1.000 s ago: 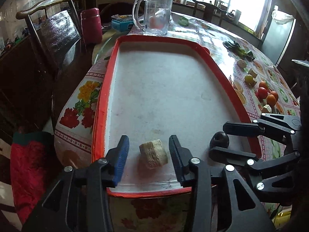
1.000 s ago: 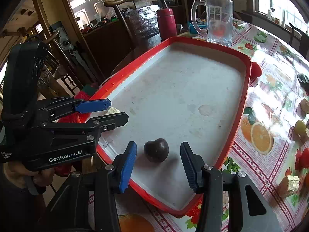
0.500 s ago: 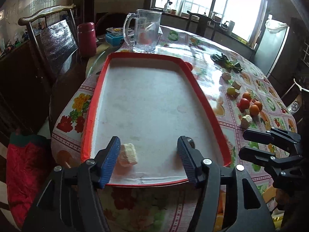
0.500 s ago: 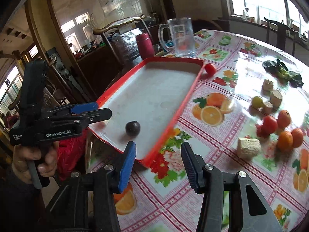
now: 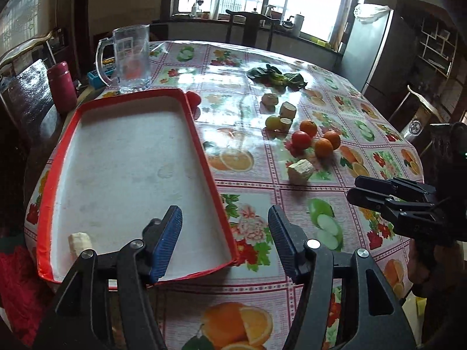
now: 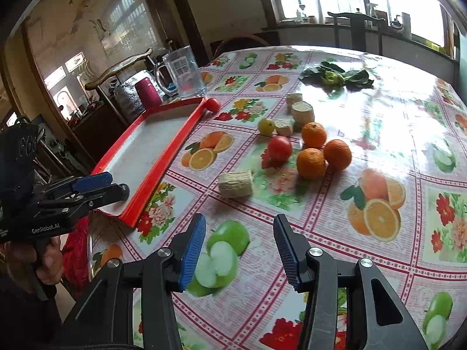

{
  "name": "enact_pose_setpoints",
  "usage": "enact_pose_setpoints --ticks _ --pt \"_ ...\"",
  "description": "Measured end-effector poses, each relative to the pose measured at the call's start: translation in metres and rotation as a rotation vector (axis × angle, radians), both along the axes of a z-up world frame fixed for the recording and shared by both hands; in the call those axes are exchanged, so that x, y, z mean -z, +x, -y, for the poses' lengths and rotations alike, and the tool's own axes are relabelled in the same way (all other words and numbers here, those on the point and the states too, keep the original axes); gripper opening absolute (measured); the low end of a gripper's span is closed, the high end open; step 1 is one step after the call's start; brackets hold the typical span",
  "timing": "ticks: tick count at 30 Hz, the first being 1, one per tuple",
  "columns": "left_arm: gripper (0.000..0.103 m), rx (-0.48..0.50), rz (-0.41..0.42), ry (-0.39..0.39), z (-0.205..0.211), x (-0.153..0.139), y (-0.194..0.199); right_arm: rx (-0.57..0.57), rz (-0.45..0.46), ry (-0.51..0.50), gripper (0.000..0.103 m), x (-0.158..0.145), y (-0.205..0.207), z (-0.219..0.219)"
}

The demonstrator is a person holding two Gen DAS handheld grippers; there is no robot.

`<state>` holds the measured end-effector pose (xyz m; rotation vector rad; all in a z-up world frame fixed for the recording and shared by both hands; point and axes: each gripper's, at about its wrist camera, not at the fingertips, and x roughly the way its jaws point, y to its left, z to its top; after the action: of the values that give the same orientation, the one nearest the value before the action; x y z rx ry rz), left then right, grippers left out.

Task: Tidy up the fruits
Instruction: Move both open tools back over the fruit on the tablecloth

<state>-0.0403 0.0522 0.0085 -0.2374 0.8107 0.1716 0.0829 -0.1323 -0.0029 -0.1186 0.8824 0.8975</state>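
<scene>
The left hand-held gripper [image 5: 224,239] is open with nothing between its pads. It hangs over the near corner of the red tray [image 5: 204,157]. The right hand-held gripper [image 6: 239,248] is open too and holds nothing. It hangs above the desk [image 6: 379,110], over a picture of a green apple.

One pale chunk [image 5: 79,242] lies in the near left corner of the tray. Most of the fruit sits out on the desk: three oranges [image 6: 310,163], a red tomato [image 6: 279,148], a small green fruit [image 6: 266,126] and some more pale chunks [image 6: 235,184]. A small red fruit [image 6: 213,105] rests against the far corner of the tray, on the outside.

I think the next pick will be from this pile. The oranges touch each other, so a pad pushed in could knock one, and it may roll off across the shiny cloth. A round fruit may also slip out if it is pinched off-centre. The glass mug [image 5: 128,58] stands just behind the tray, so a careless swing could hit it.
</scene>
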Motion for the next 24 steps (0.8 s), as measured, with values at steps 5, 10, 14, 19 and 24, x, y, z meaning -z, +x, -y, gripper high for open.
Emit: enact_pose_setpoints --ticks 5,10,14,19,24 --pt "0.06 0.046 -0.004 -0.005 0.019 -0.001 0.015 0.056 0.002 -0.001 0.05 0.004 0.012 0.018" --pt "0.06 0.09 -0.016 -0.011 0.037 0.003 0.033 0.101 0.005 -0.014 0.05 0.009 0.027 0.028" --pt "0.06 0.128 -0.027 -0.008 0.049 0.008 0.05 0.133 0.008 -0.025 0.049 0.013 0.043 0.031" --pt "0.06 0.17 -0.039 -0.008 0.062 0.015 0.072 0.185 0.002 -0.024 0.047 0.016 0.066 0.032" --pt "0.06 0.191 -0.055 -0.013 0.068 0.023 0.092 0.234 -0.022 0.0 0.046 0.019 0.091 0.03"
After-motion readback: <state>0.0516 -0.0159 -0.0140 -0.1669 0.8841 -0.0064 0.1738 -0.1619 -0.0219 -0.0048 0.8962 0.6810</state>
